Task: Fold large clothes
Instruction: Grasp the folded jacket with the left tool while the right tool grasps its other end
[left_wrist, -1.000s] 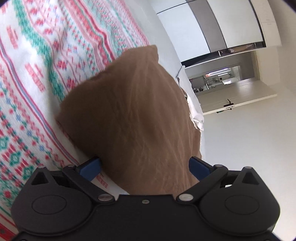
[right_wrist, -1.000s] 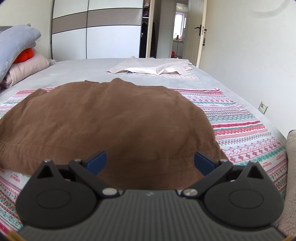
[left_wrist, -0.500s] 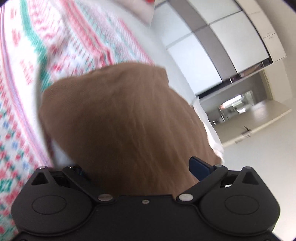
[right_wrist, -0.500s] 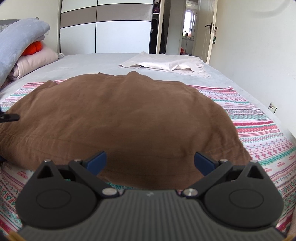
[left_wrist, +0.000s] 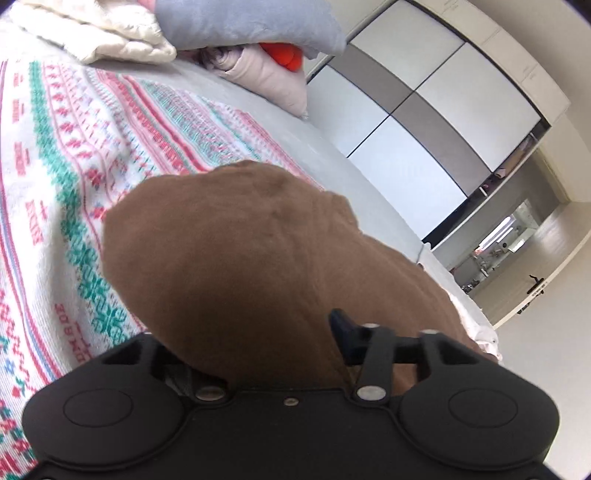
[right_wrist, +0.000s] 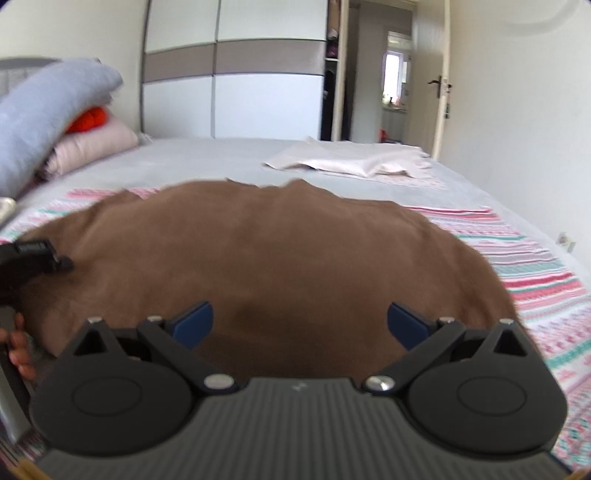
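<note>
Brown fabric, a large garment (right_wrist: 273, 258), is lying spread across a patterned blanket (right_wrist: 524, 266) on a grey bed (right_wrist: 207, 162). At its left edge, the left gripper (left_wrist: 258, 343) is closing its jaws, with a fold of the cloth between them. At the near edge, the right gripper (right_wrist: 300, 323) is hovering with jaws spread wide, gripping nothing. Farther right, a pale cloth (right_wrist: 351, 162) is lying on the bed.

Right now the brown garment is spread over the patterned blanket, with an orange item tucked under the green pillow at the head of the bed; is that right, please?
Not quite: the pillow is pale blue-grey, not green, as the right wrist view shows. The rest stands: the brown garment lies spread over the patterned blanket, and the orange item is tucked under that pillow.
</note>
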